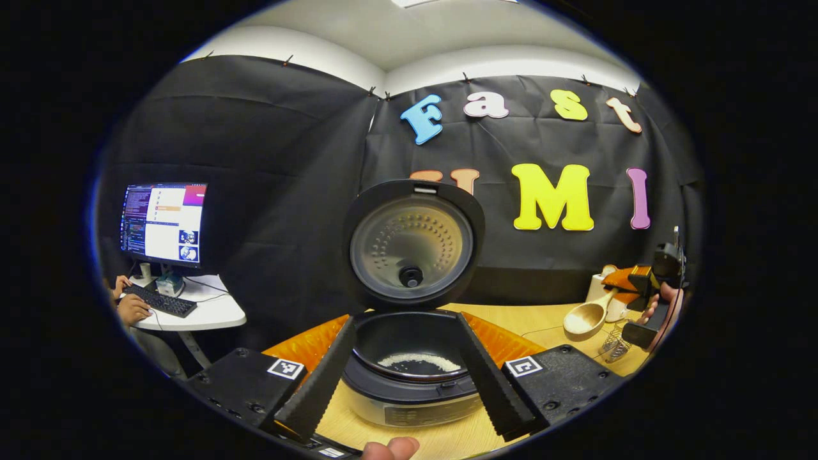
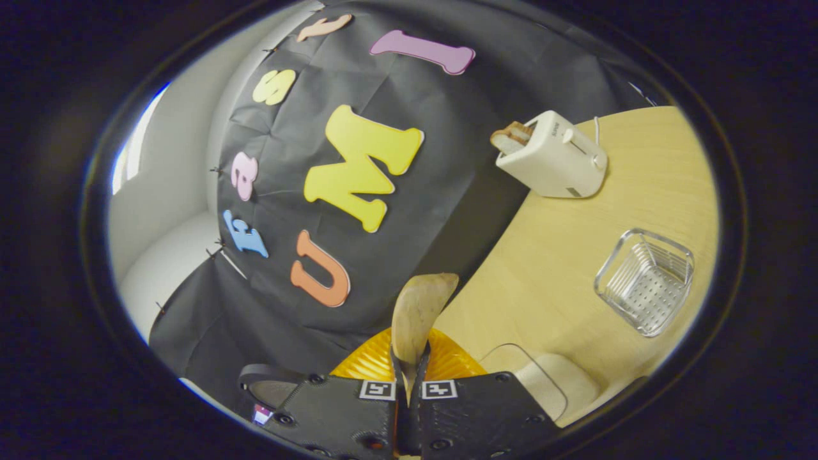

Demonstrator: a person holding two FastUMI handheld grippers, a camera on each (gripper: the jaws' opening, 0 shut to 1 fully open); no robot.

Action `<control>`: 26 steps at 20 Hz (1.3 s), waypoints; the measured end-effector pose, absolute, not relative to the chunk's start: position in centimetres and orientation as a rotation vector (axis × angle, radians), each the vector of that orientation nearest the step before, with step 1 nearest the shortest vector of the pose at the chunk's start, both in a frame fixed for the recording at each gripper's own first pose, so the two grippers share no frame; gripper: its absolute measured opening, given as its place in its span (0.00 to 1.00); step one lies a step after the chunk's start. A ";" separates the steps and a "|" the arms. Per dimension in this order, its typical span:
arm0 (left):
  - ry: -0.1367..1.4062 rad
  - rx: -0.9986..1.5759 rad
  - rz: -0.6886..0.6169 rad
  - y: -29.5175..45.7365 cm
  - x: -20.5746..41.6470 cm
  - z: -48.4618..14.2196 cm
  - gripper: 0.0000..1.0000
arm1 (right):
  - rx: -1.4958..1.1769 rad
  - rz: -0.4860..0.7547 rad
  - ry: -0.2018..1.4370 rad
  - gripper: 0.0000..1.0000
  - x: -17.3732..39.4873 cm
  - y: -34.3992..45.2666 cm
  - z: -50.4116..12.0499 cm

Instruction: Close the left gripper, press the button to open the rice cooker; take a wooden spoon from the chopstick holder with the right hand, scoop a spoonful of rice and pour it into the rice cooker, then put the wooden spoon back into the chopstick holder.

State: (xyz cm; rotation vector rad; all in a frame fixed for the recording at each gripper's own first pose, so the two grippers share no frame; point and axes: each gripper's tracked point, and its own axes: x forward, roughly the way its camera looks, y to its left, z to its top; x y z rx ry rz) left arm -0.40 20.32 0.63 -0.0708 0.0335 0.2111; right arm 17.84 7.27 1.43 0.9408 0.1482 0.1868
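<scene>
Lab booth: cloth wall [image 1: 287, 160], monitor [image 1: 163, 223], desk [image 1: 204, 310]

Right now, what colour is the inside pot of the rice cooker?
The inside pot of the rice cooker is black, best seen in the left gripper view.

The spoon [image 2: 418, 313] handle is hidden between the right claw [image 2: 409, 383] fingers. The left claw [image 1: 409, 383] fingers cover the sides of the cooker [image 1: 412, 370], whose button cannot be made out. The holder [image 1: 615, 345] is half hidden behind the far hand [image 1: 664, 306]. The rice container [image 2: 543, 377] is cut off at the edge.
</scene>
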 end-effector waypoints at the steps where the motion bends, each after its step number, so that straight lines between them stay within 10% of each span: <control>1: 0.040 -0.067 0.213 20.6 -0.6 0.5 0.98 | 0.938 0.210 0.139 0.00 17.9 8.5 2.5; 11: 0.069 -0.067 0.248 23.9 -1.5 -0.2 0.98 | 0.827 0.466 0.200 0.00 18.3 25.8 7.4; 26: 0.086 -0.080 0.239 26.2 -2.2 -1.0 0.98 | 0.382 0.538 0.150 0.00 17.3 36.3 4.9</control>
